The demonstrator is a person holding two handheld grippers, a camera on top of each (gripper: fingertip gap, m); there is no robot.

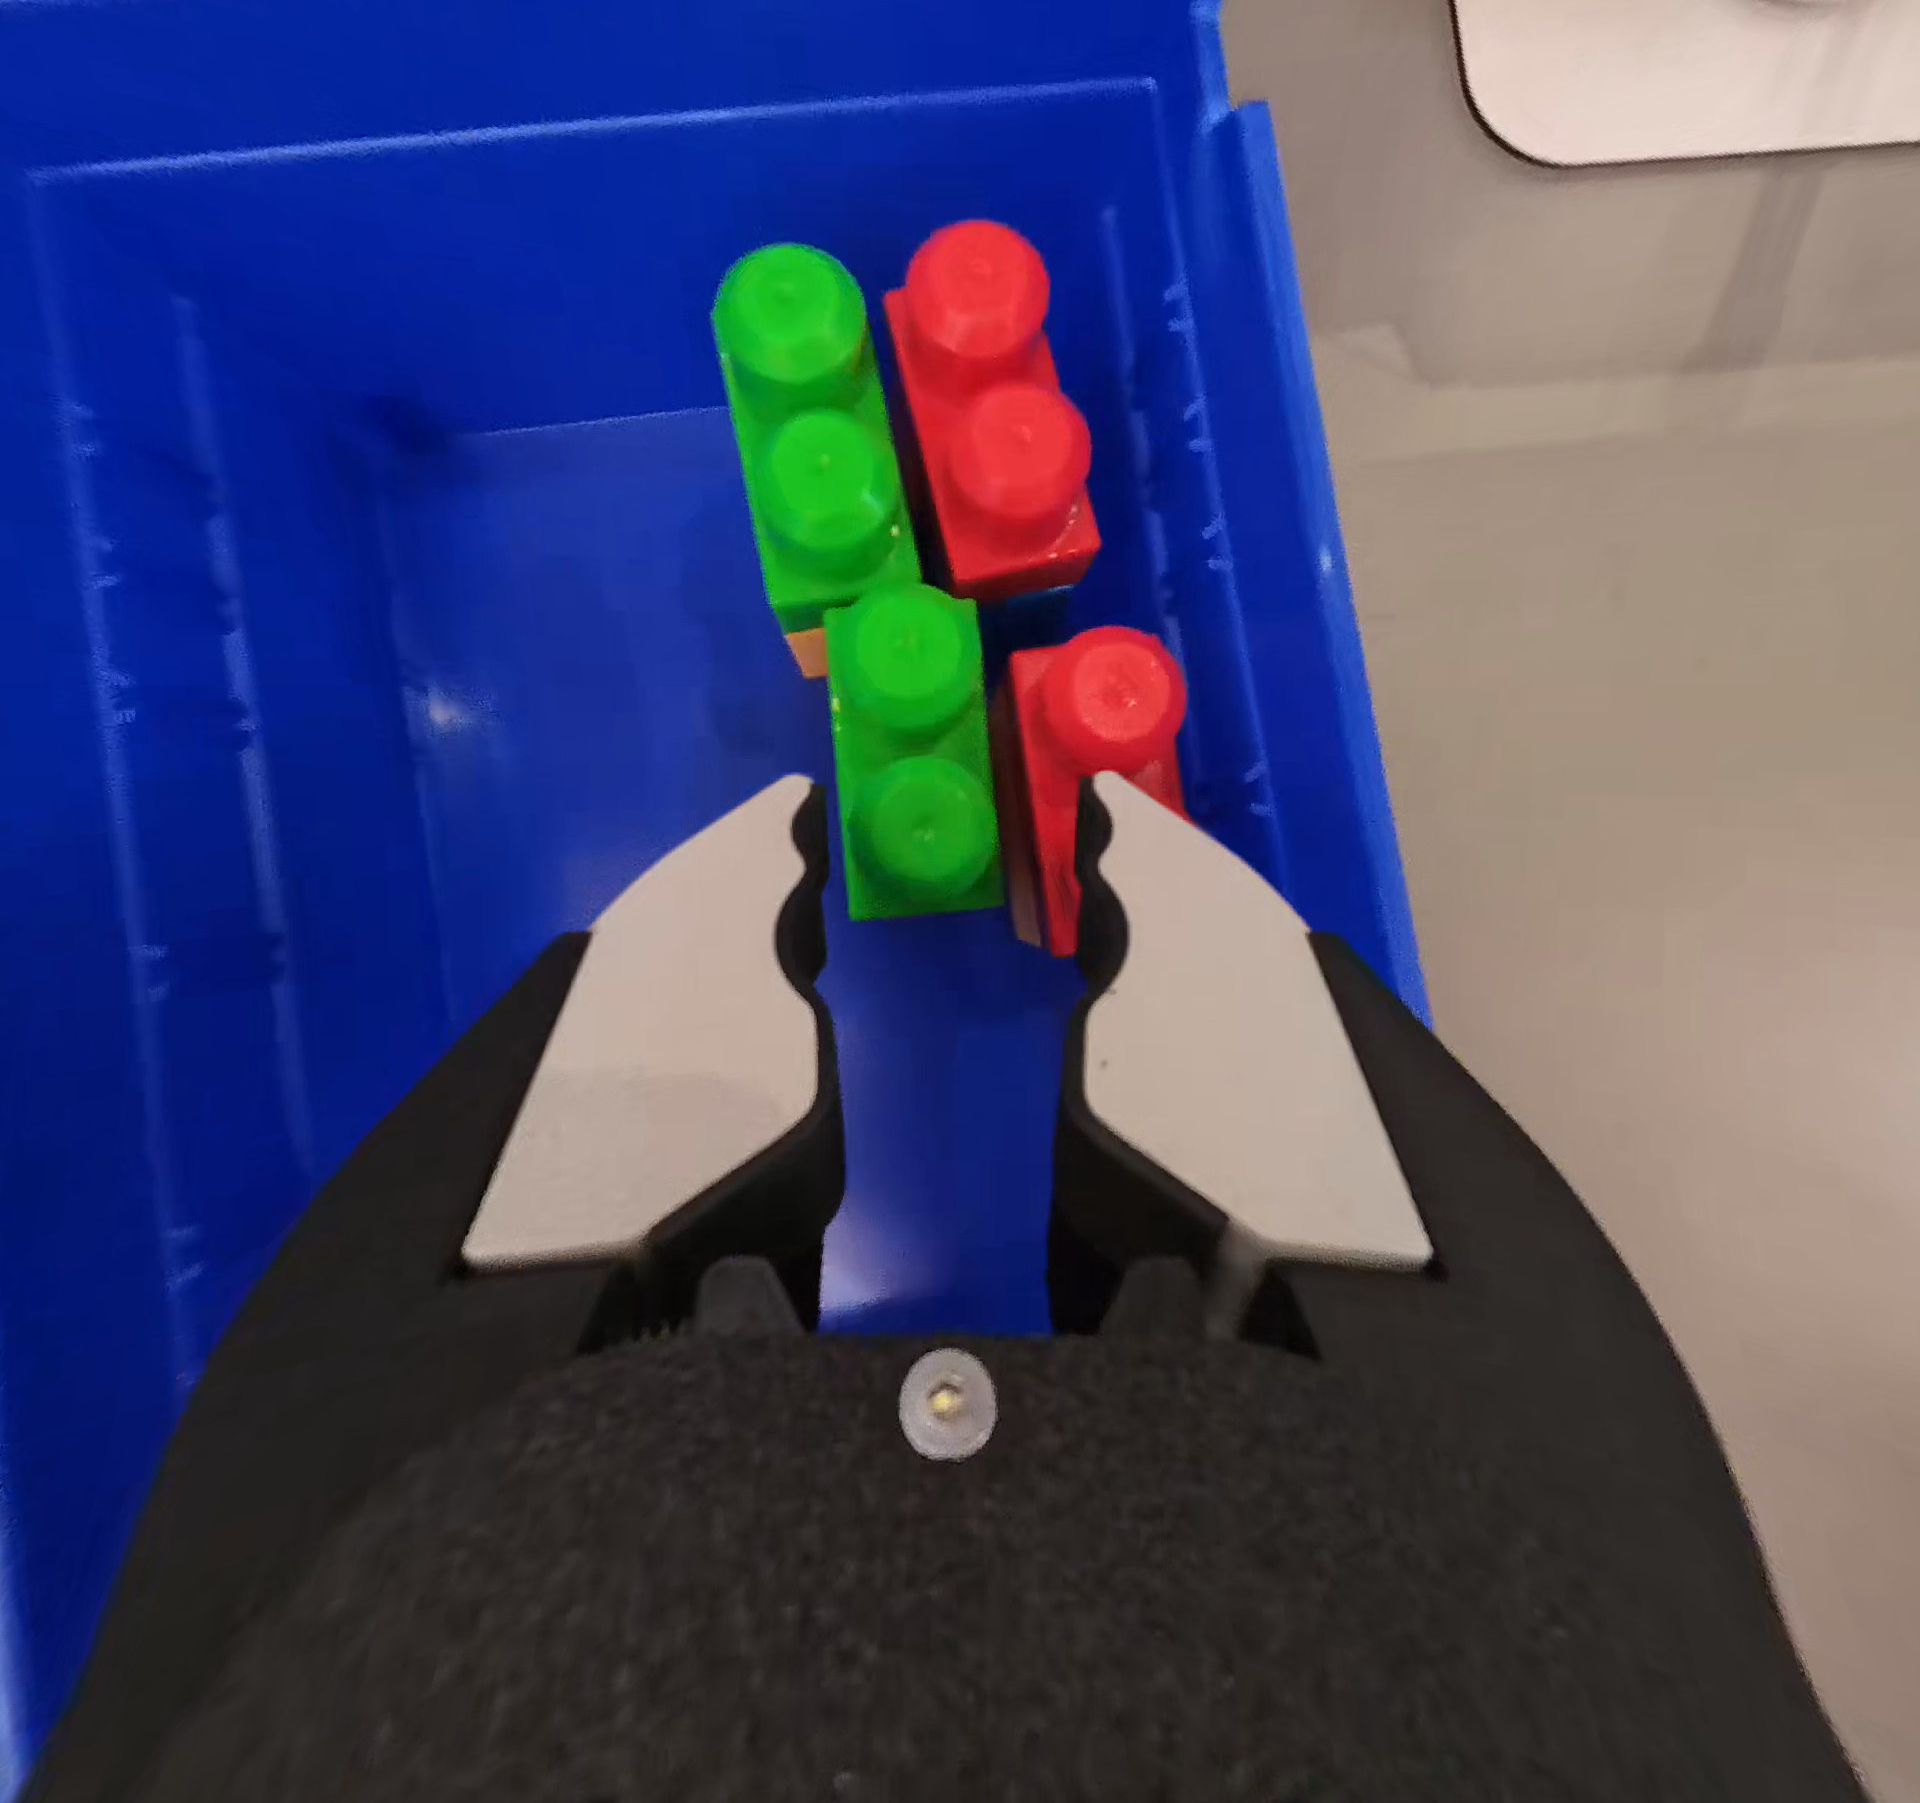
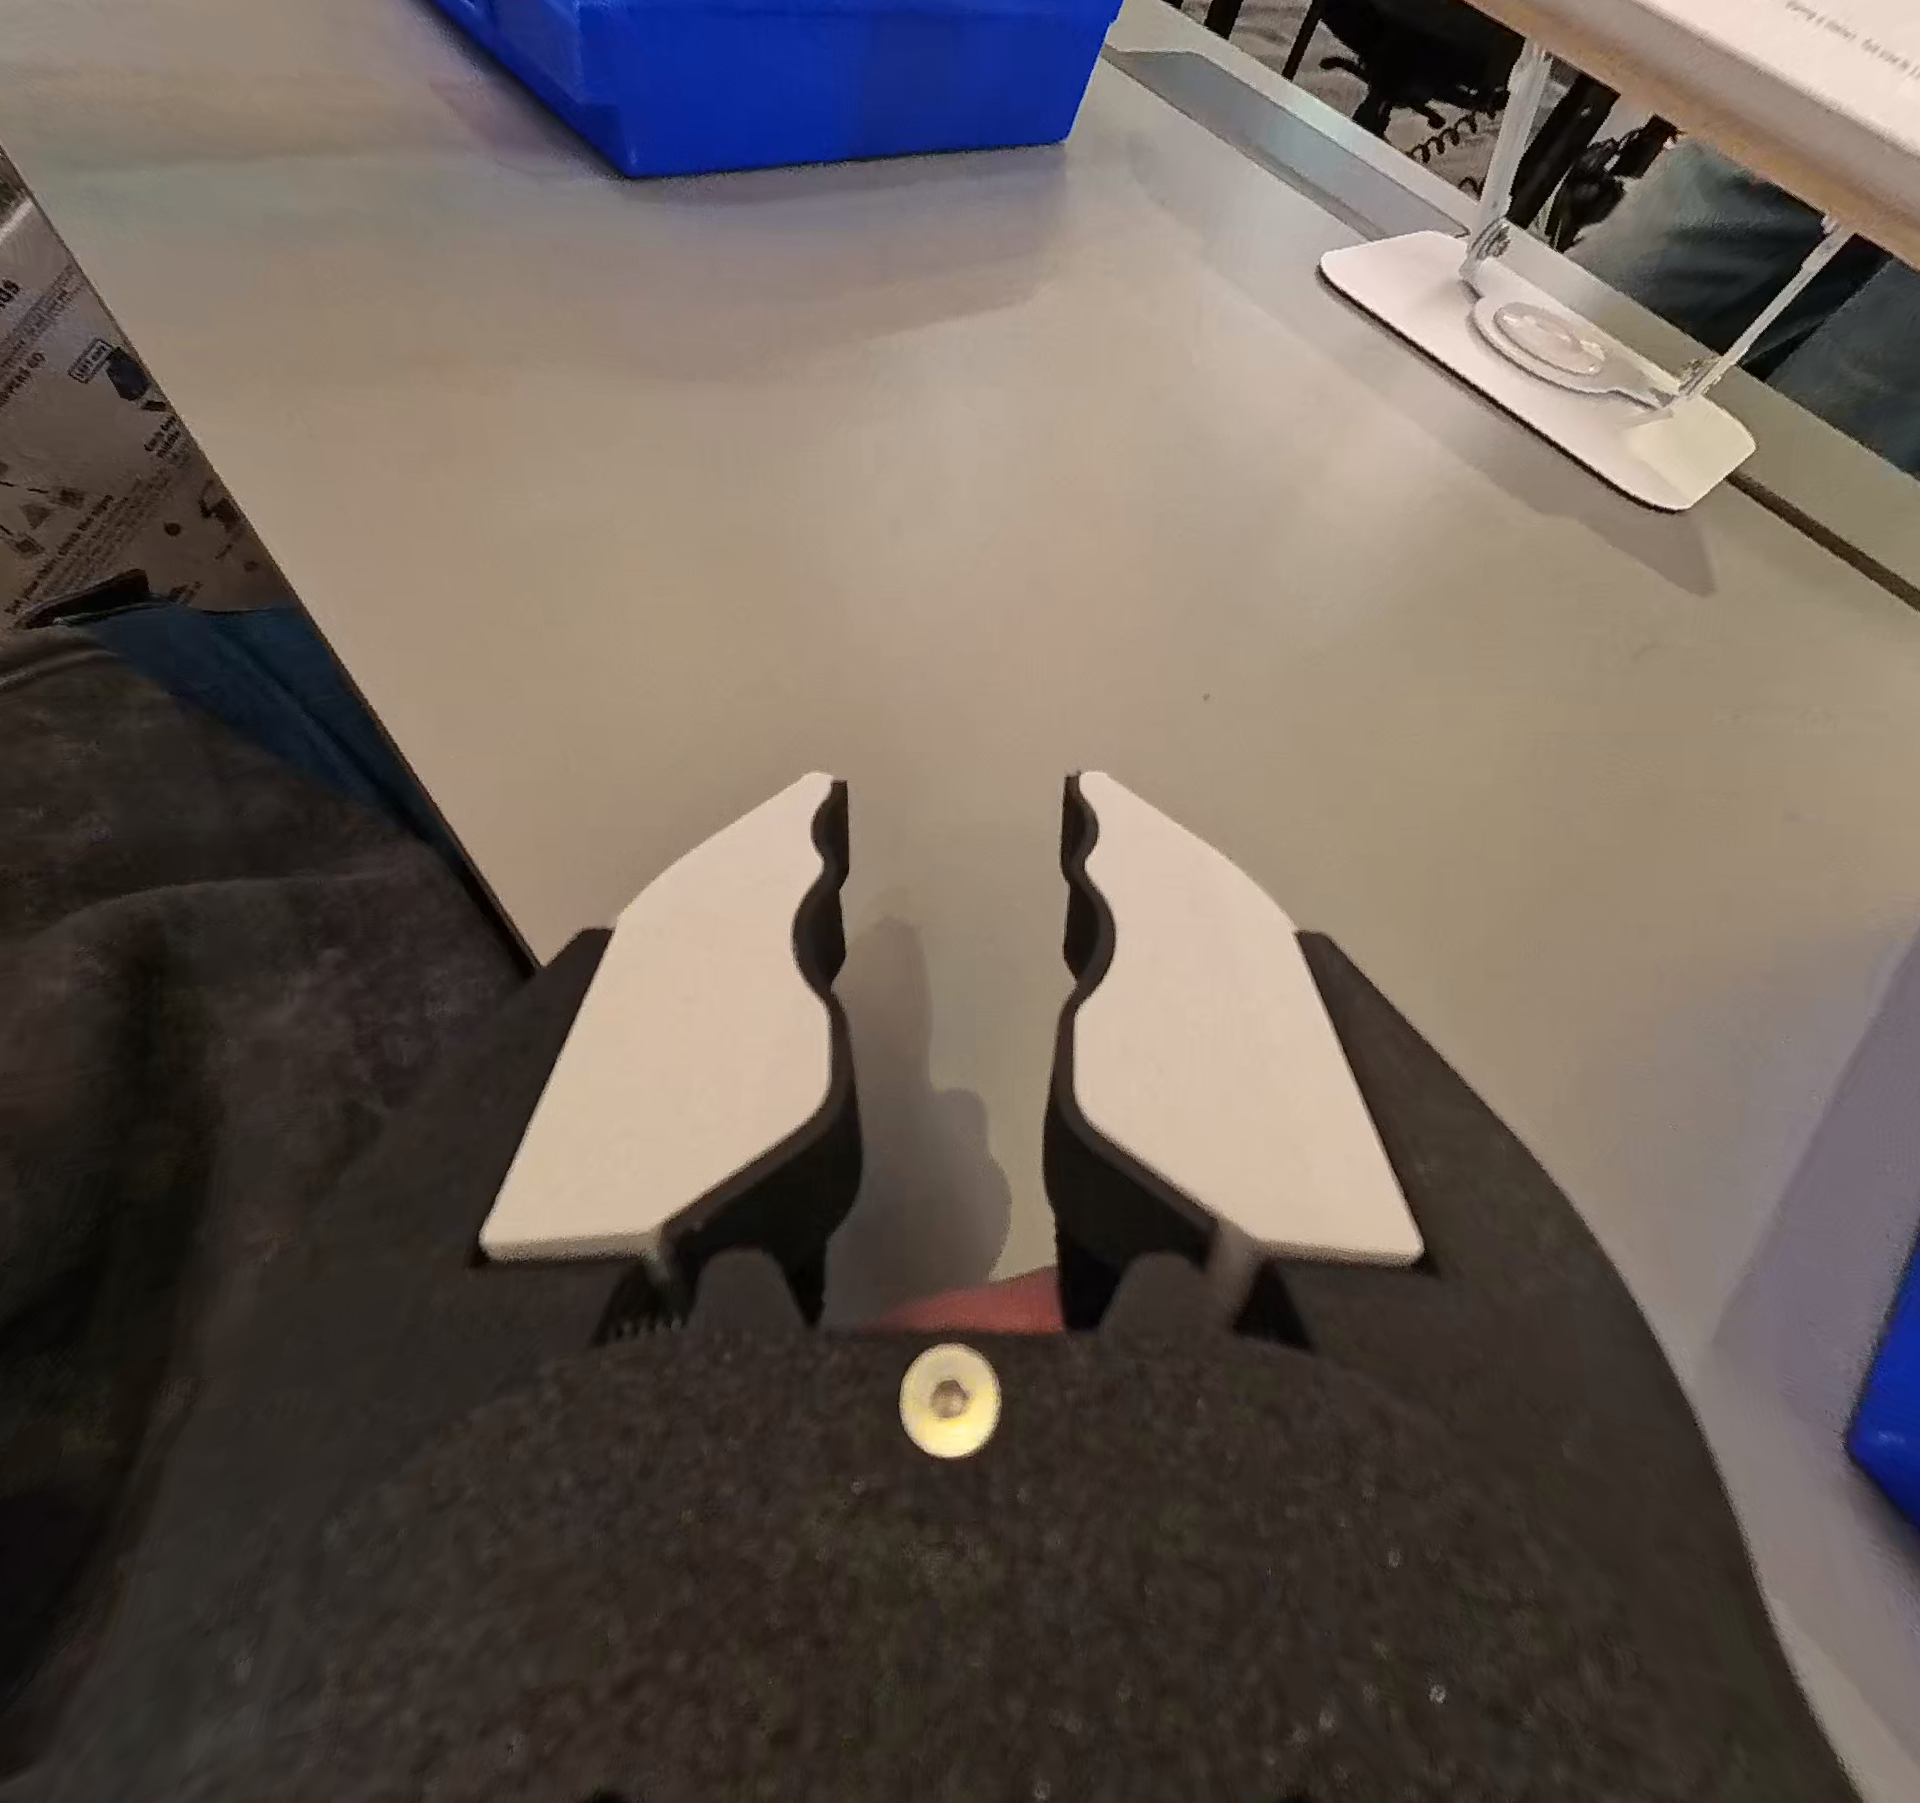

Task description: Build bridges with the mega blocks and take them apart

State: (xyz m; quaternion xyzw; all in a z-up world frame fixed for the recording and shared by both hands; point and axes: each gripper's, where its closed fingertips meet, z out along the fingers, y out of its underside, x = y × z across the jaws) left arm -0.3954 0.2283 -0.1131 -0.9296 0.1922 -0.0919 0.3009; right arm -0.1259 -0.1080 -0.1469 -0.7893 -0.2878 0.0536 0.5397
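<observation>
In the left wrist view a blue bin (image 1: 312, 506) holds several mega blocks near its right wall: a far green block (image 1: 810, 434), a far red block (image 1: 997, 423), a near green block (image 1: 914, 756) and a near red block (image 1: 1101, 725). My left gripper (image 1: 951, 797) is open above the bin, its fingertips on either side of the near green block; the right fingertip covers part of the near red block. In the right wrist view my right gripper (image 2: 956, 797) is open and empty above the bare grey table (image 2: 831, 506).
The blue bin (image 2: 769, 18) stands at the far side of the table in the right wrist view. A white stand base (image 2: 1538, 371) with a clear bracket sits at the right, also in the left wrist view (image 1: 1683, 18). A second blue object (image 2: 1886, 1390) pokes in at the right edge. About 45 cm separates my left fingertips from my right.
</observation>
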